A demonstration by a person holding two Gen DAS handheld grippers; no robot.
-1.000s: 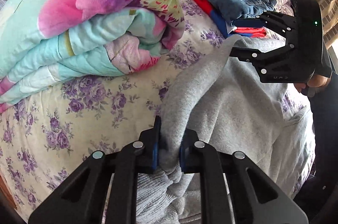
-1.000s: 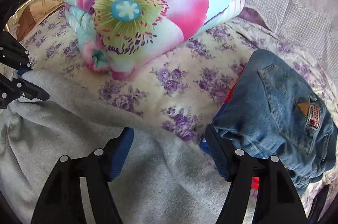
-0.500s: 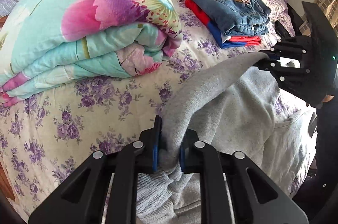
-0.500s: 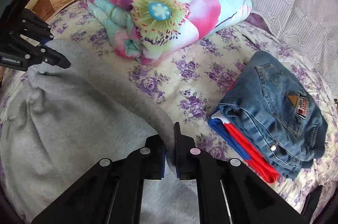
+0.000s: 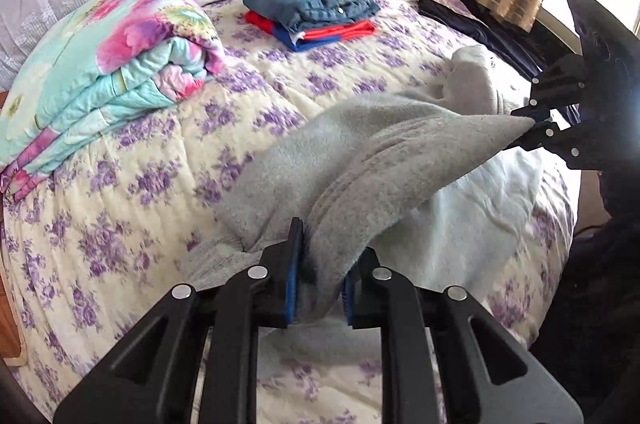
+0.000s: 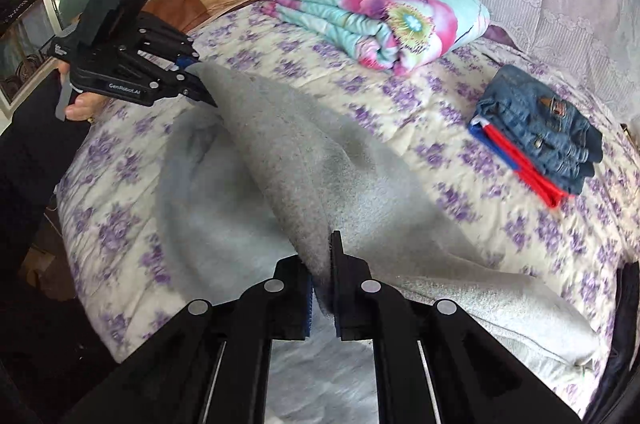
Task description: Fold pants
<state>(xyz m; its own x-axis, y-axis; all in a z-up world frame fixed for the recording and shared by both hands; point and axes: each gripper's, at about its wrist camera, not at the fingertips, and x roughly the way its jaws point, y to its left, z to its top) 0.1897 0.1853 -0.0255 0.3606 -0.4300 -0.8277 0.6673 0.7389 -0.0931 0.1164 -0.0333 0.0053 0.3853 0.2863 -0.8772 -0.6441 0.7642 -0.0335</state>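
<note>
Here, a bed with a cream quilt printed in purple flowers (image 5: 132, 191) fills both views, with a folded turquoise comforter with pink blooms (image 5: 100, 71) at the left wrist view's upper left and a small stack of folded blue jeans on red and blue garments (image 5: 316, 7) at its top centre. Grey fleece pants (image 5: 360, 159) stretch across the middle, partly lifted off the bed. The left hand-held gripper (image 5: 320, 288) at bottom centre is clamped on one end, and the right hand-held gripper (image 6: 322, 288) is clamped on the other.
</note>
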